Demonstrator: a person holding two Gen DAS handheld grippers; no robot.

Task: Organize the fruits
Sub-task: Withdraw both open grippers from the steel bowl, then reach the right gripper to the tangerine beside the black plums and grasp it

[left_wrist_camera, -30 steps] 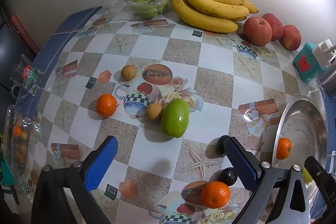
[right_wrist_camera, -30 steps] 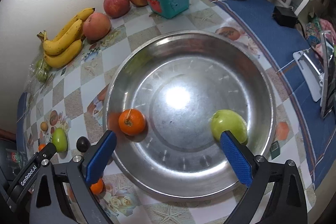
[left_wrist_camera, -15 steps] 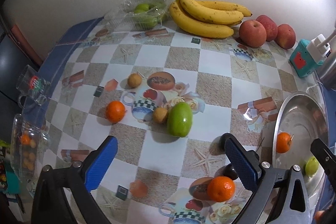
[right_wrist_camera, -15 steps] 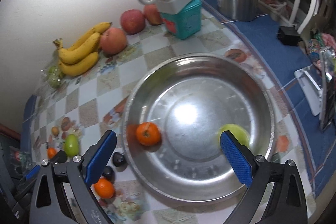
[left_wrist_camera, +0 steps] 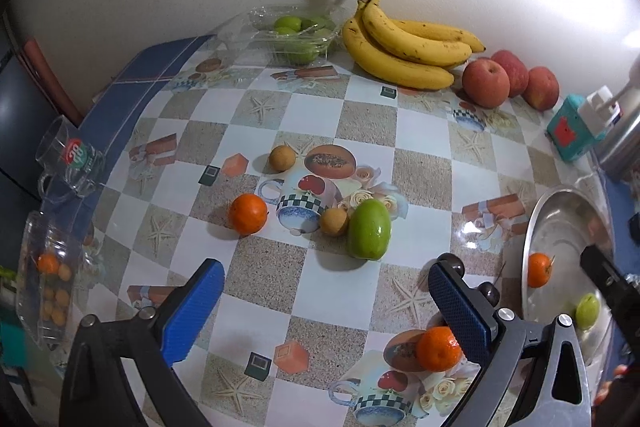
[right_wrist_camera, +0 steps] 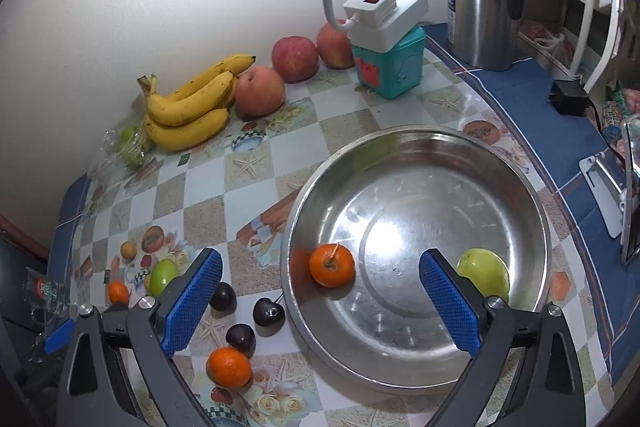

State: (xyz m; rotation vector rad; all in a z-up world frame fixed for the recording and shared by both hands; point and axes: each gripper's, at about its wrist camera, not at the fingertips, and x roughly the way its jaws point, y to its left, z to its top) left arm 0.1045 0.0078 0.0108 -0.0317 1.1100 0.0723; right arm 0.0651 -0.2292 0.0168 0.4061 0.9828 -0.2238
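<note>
Hovering above the table, both tools are empty with jaws spread wide: the left gripper (left_wrist_camera: 324, 307) over the middle of the checked cloth, the right gripper (right_wrist_camera: 320, 303) over the near rim of the steel bowl (right_wrist_camera: 520, 187), which sits toward the right edge of the table. Bowl contents so far: one tangerine (right_wrist_camera: 332, 265) near its left wall and one small green fruit (right_wrist_camera: 483, 273) near its right wall, the two well apart. Still loose on the cloth: a green mango (left_wrist_camera: 369, 229) mid-table with a small tan fruit (left_wrist_camera: 334, 221) touching or just beside it, a second tan fruit (left_wrist_camera: 282, 157) further back, an orange (left_wrist_camera: 248, 213) to the left, another orange (left_wrist_camera: 438, 349) by the front edge, and three dark cherries (right_wrist_camera: 269, 311) just beside the bowl's left rim. Bananas (left_wrist_camera: 408, 51), apples (left_wrist_camera: 486, 83) and a clear tray of green fruit (left_wrist_camera: 296, 35) sit along the back edge by the wall. Judgement: sorting is at an early stage. The oranges look firm and round, likely to roll, so grip across the widest part with moderate squeeze. The mango appears smooth and heavier; take it across its short axis at the middle. The cherries are small, glossy and soft; close gently around the body, not the stem. The bowl's polished floor will let round fruit roll on release, so set down low.
</note>
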